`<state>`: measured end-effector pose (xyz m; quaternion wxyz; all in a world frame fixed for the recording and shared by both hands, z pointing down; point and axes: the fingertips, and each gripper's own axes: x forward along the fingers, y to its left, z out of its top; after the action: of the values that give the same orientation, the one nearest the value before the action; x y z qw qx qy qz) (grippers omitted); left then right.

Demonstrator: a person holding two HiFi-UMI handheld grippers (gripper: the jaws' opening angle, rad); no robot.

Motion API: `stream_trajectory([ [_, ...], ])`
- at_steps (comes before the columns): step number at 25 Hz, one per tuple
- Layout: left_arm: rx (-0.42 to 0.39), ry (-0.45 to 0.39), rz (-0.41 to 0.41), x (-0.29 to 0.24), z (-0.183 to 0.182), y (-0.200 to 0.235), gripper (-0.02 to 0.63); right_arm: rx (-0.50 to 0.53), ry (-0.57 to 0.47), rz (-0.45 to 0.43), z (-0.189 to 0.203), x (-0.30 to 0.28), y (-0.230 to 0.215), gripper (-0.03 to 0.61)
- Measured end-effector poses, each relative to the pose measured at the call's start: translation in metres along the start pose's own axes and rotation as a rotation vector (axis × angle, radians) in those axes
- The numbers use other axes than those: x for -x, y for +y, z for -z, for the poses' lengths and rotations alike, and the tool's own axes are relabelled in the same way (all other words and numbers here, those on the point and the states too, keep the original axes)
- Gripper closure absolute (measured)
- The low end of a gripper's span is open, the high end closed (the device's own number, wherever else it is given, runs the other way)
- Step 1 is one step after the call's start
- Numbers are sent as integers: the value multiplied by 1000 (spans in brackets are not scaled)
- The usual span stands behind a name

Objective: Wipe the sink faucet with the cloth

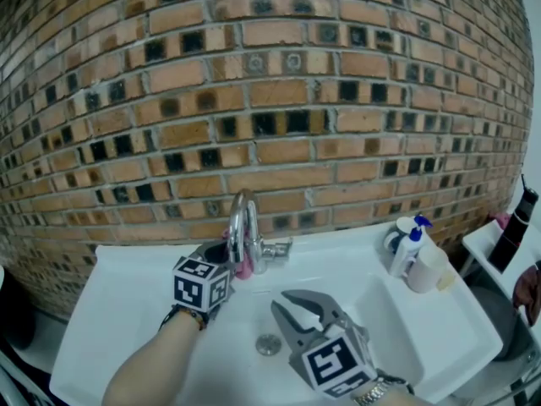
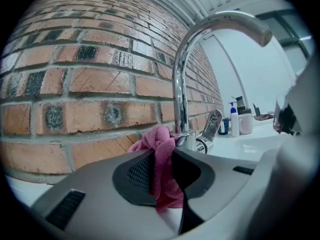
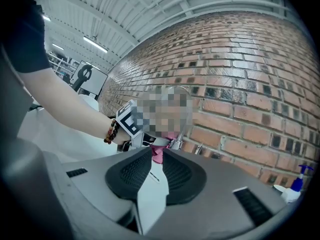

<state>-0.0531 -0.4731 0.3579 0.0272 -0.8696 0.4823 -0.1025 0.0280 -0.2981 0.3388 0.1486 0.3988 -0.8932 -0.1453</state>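
Cloth, pink and bunched, shows best in the left gripper view. It is clamped btw. the jaws of the left gripper, w/ its top fold poking out just beside the foot of the chrome faucet. We can't tell whether fabric actually touches metal.

In the head view most of the cloth is hidden. Only a small pink bit shows low on the faucet, and the L jaws sit behind their marker cube and the spout. In the right gripper view the faucet's arch is hard to make out. We get just the pink scrap, the L cube and a beaded bracelet on that wrist.

The right gripper hangs over the basin, apart from the faucet. Its jaws stand apart w/ nothing btw. them, and through the gap we see only white sink surface. From the head it covers part of the basin floor, just R of the drain.

Around:
- The white sink is cut off at the bottom edge.
- A brick wall runs directly behind it.
- The faucet's lever handle sticks out to the R of the spout.
- On the sink's rear R corner stand a pump bottle w/ a blue head and a white cup, close together.
- At the far R edge a dark bottle stands on a white ledge, both cut off by the frame.
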Motion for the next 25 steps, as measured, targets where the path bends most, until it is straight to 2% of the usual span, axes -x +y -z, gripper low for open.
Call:
stream_trajectory([
  [9, -54, 29, 4, 6, 2, -10, 531, 3, 3, 4, 1, 1, -1, 502],
  [25, -81, 48, 25, 12, 3, -28, 529, -8, 11, 15, 6, -1, -6, 502],
])
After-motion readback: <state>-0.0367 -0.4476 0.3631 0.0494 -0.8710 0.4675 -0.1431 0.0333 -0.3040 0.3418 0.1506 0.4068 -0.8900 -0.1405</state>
